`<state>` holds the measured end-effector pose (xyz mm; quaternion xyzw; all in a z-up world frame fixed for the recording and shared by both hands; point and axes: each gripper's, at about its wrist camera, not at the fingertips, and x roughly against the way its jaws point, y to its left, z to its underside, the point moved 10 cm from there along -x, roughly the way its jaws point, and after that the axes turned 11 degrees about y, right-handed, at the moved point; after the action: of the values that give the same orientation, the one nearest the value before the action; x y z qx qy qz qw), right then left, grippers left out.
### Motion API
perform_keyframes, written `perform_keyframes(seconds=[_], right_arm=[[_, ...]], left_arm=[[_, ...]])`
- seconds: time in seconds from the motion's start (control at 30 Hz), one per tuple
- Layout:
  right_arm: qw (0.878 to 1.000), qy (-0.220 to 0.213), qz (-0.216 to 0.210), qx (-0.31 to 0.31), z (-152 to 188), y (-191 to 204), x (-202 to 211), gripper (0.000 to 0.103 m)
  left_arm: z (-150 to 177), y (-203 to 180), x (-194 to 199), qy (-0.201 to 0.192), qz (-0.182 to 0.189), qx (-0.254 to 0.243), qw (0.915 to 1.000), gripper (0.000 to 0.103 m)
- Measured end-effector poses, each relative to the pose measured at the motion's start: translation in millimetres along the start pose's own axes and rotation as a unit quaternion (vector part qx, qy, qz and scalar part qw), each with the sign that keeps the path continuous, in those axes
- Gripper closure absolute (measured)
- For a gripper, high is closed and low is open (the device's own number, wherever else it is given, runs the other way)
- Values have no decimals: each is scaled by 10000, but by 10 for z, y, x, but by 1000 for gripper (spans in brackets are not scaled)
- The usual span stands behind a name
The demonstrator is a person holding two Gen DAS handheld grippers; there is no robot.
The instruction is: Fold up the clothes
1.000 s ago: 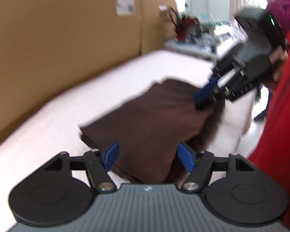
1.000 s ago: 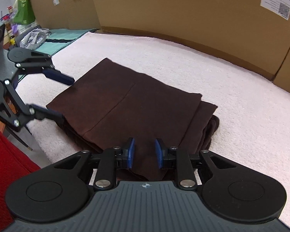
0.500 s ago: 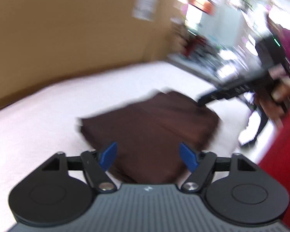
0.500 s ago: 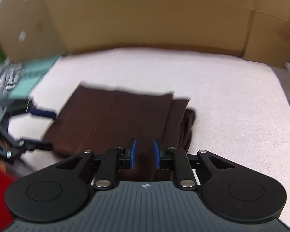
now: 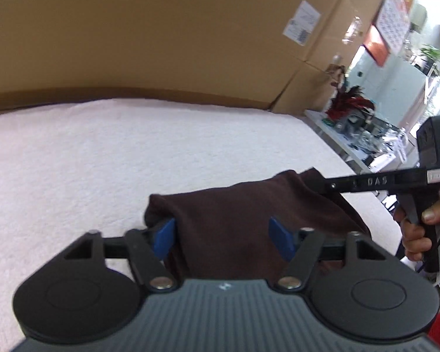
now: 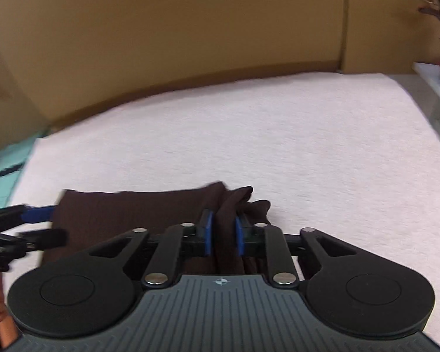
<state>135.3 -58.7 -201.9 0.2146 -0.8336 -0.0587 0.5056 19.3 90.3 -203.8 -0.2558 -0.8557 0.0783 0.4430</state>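
Brown folded garment [image 5: 249, 205] lies on the white towelled bed [image 5: 102, 152], its edge bunched inside the closing right gripper [image 6: 223, 233], the left gripper [image 5: 223, 234] closing half-open astride it; squeeze both ends evenly before lifting.

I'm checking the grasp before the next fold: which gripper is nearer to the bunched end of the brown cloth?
Right. The right gripper is closing with the bunched end of the brown cloth between its pads. The left gripper straddles the opposite end, also closing.
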Motion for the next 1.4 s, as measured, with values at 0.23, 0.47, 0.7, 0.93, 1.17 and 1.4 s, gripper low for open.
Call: perform_keyframes(seconds=[0.23, 0.47, 0.7, 0.93, 1.17, 1.4], right_arm=[[9986, 82, -207, -478, 53, -365, -74, 86], [9997, -177, 105, 164, -219, -199, -8, 63], [9998, 91, -128, 98, -244, -150, -242, 99], [9997, 16, 183, -141, -224, -471, -170, 90], [9981, 258, -47, 557, -137, -83, -165, 87], [9987, 45, -380, 326, -211, 17, -176, 99]], left_arm=[[-1, 159, -124, 97, 145, 331, 9993, 54], [-22, 141, -136, 84, 239, 395, 9989, 42], [-106, 89, -127, -25, 517, 571, 9970, 46], [-20, 33, -145, 198, 225, 230, 9993, 44], [80, 19, -15, 237, 437, 547, 9973, 29], [71, -7, 5, 212, 506, 535, 9971, 47]])
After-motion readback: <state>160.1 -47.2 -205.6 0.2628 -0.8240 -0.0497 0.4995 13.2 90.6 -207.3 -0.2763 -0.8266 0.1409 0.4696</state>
